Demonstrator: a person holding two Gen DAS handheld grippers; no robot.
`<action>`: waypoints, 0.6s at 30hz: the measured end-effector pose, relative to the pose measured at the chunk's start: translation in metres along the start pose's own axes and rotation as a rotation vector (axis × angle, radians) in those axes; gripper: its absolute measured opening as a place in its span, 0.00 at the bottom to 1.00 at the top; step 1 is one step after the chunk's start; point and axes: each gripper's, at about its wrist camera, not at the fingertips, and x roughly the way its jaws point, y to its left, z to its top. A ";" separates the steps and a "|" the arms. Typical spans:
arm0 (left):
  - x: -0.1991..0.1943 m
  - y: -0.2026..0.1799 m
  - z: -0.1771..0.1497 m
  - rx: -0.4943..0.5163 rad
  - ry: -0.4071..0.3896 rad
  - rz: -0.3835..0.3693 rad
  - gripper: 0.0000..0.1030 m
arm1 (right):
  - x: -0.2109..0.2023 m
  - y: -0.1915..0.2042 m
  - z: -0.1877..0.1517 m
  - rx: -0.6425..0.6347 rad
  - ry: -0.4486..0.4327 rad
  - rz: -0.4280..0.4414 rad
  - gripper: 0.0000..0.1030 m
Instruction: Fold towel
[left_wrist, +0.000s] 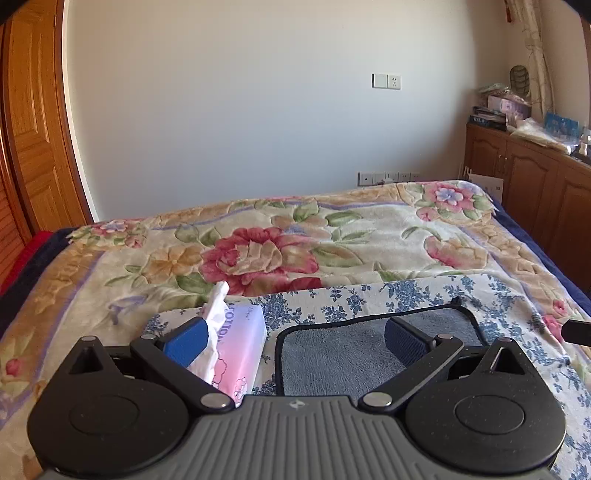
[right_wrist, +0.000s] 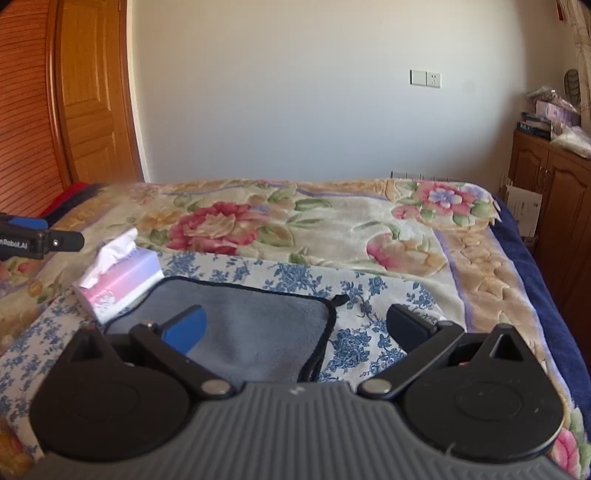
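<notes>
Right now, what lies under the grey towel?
The grey towel lies flat on a blue-flowered white cloth, which is spread over the floral blanket. What sits directly beneath the towel's middle is covered, so I cannot confirm it.

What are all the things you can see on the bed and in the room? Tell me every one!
towel: 1, grey-blue with black edging, flat on the blue-flowered cloth
tissue box: 1, pink and white, beside the towel's left edge
blue-flowered cloth: 1, white and blue, under the towel
floral blanket: 1, cream with red flowers, covering the bed
door: 1, brown wood, far left
cabinet: 1, brown wood, right, clutter on top
wall switch and socket: 1 pair, white, far wall
left gripper: 1, black with blue pads, open above the towel
right gripper: 1, black, open above the towel
</notes>
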 end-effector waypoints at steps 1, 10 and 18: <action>-0.006 0.000 0.000 0.003 -0.004 0.001 1.00 | -0.005 0.002 0.001 -0.001 -0.006 0.000 1.00; -0.049 -0.001 -0.001 0.021 -0.040 -0.014 1.00 | -0.037 0.011 0.001 0.010 -0.031 -0.006 1.00; -0.081 0.002 -0.005 0.008 -0.060 -0.018 1.00 | -0.062 0.016 -0.003 0.015 -0.042 -0.029 1.00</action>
